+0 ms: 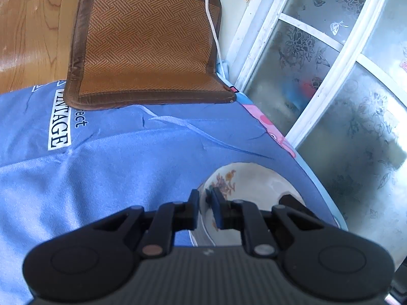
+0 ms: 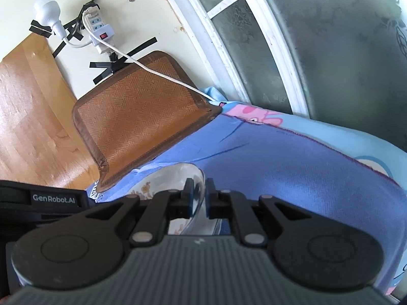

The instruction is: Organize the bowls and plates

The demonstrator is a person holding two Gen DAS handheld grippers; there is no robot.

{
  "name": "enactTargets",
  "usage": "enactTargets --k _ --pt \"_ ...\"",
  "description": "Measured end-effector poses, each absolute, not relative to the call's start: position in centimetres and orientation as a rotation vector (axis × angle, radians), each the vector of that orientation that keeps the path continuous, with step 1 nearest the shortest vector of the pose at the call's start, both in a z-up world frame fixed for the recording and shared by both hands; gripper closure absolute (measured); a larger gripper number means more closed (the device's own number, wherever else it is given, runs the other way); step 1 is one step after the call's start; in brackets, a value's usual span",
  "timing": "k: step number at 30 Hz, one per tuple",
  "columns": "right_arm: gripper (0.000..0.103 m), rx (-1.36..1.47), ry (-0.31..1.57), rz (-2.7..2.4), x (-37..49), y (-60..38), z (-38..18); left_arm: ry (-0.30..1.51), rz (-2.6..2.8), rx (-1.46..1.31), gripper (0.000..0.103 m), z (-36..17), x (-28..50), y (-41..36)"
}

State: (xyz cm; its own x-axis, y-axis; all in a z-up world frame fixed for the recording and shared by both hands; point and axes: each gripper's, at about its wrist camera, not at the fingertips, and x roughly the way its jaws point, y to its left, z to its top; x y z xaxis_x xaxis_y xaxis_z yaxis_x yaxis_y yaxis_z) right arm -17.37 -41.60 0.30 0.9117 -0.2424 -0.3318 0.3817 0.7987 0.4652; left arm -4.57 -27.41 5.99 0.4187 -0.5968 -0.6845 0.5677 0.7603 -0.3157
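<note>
Both tools — left tool (image 1: 205,198), right tool (image 2: 198,190) — clamp the bowl (image 1: 254,178) rim.

One floral bowl (image 1: 254,185), one glass bowl (image 2: 183,175), one woven mat (image 1: 145,43), one power strip (image 2: 100,29), two hand-held grippers.

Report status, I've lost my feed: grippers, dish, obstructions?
Left gripper shut on floral bowl rim. Right gripper shut on clear glass bowl rim. Woven mat ahead on blue cloth, nothing nearer.
</note>
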Motion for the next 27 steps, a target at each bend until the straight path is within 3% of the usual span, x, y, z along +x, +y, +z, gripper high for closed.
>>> enactTargets --k 11,17,20,27 --pt "0.091 0.541 0.273 -0.348 -17.3 -41.3 0.2 0.869 -0.728 -0.016 0.091 5.8 -4.7 -27.5" --pt "0.087 0.51 0.28 -0.371 -17.2 -40.8 0.0 0.845 -0.721 0.006 0.092 5.8 -4.9 -27.2" --pt "0.079 0.492 0.258 -0.394 -17.4 -40.6 0.2 0.825 -0.723 0.012 0.092 6.1 -5.2 -26.8" --pt "0.079 0.456 0.191 -0.412 -18.0 -39.8 1.2 0.77 -0.714 0.044 0.092 6.4 -5.9 -25.7"
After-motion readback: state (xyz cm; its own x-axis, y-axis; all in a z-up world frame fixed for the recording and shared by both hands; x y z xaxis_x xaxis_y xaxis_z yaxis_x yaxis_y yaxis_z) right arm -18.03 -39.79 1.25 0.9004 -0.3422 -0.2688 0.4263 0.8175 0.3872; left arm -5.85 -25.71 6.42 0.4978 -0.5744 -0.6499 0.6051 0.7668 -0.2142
